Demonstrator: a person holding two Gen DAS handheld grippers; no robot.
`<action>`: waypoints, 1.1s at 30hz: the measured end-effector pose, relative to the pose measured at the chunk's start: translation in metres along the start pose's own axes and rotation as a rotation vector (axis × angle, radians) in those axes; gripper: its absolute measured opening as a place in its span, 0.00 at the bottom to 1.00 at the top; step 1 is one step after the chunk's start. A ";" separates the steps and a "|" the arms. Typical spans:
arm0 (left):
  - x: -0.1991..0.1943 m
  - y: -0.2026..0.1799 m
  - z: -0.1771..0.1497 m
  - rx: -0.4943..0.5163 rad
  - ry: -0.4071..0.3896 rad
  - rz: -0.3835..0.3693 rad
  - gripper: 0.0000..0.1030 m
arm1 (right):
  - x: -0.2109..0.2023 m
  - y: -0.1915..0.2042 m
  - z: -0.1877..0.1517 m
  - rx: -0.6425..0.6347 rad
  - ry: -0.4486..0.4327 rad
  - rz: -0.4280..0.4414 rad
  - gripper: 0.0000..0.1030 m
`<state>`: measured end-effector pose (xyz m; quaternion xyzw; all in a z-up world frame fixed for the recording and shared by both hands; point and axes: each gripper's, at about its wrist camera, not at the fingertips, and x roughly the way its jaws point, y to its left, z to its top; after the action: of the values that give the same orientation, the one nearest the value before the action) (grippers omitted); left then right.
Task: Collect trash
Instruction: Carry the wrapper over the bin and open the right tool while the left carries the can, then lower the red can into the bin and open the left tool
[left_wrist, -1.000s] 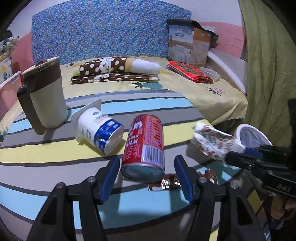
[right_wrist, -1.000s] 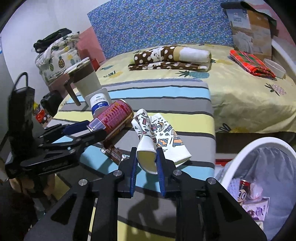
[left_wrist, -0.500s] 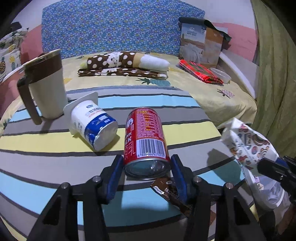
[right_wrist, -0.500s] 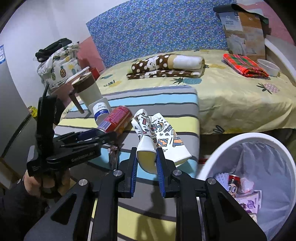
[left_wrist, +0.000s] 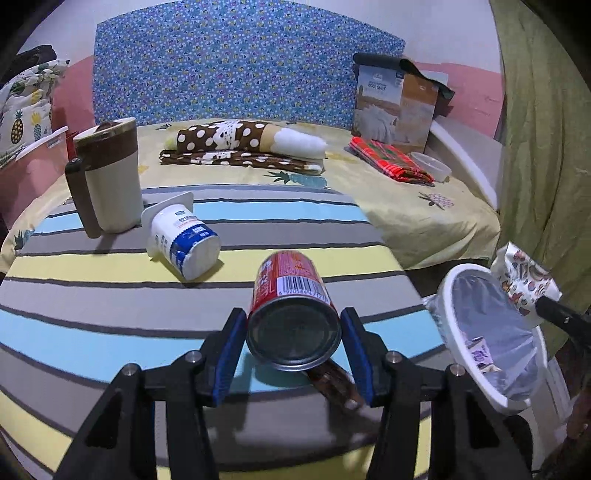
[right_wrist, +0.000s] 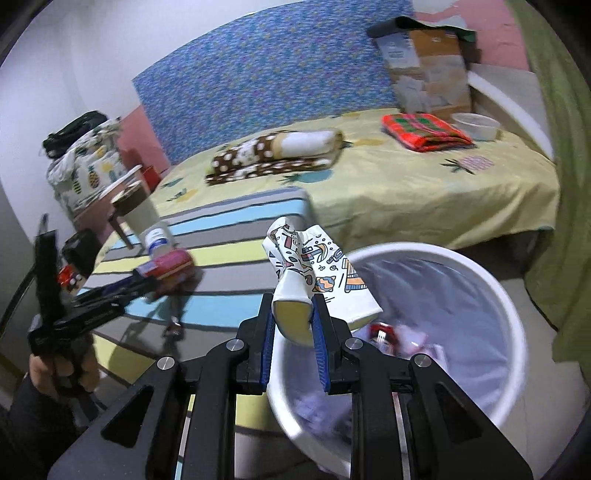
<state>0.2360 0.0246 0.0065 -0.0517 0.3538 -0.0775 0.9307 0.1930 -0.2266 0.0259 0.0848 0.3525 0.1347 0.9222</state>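
The bed (left_wrist: 424, 206) fills the upper half of the left wrist view, a striped worktop (left_wrist: 110, 280) before it. The white bin (right_wrist: 498, 295) takes the lower right of the right wrist view, with trash already inside. A mug (left_wrist: 110, 177) stands at left centre of the left wrist view, a tipped yoghurt cup (left_wrist: 184, 240) just beside it. The red can (left_wrist: 291, 310) lies at lower centre, clamped between the blue pads of the left gripper (left_wrist: 293, 339). The right gripper (right_wrist: 293, 325) is closed on a crumpled patterned paper cup (right_wrist: 306, 273), held over the bin's rim. A brown wrapper (left_wrist: 332, 380) lies under the can.
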 end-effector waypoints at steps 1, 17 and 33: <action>-0.004 -0.003 -0.001 -0.002 -0.005 -0.005 0.53 | -0.001 -0.005 -0.002 0.011 0.004 -0.011 0.21; -0.048 -0.066 -0.012 0.057 -0.048 -0.111 0.52 | 0.004 -0.029 -0.022 0.063 0.085 -0.002 0.23; -0.056 -0.114 -0.003 0.096 -0.061 -0.188 0.52 | -0.019 -0.051 -0.031 0.095 0.050 0.015 0.45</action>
<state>0.1803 -0.0775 0.0586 -0.0424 0.3149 -0.1796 0.9310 0.1680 -0.2787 0.0022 0.1275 0.3809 0.1268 0.9070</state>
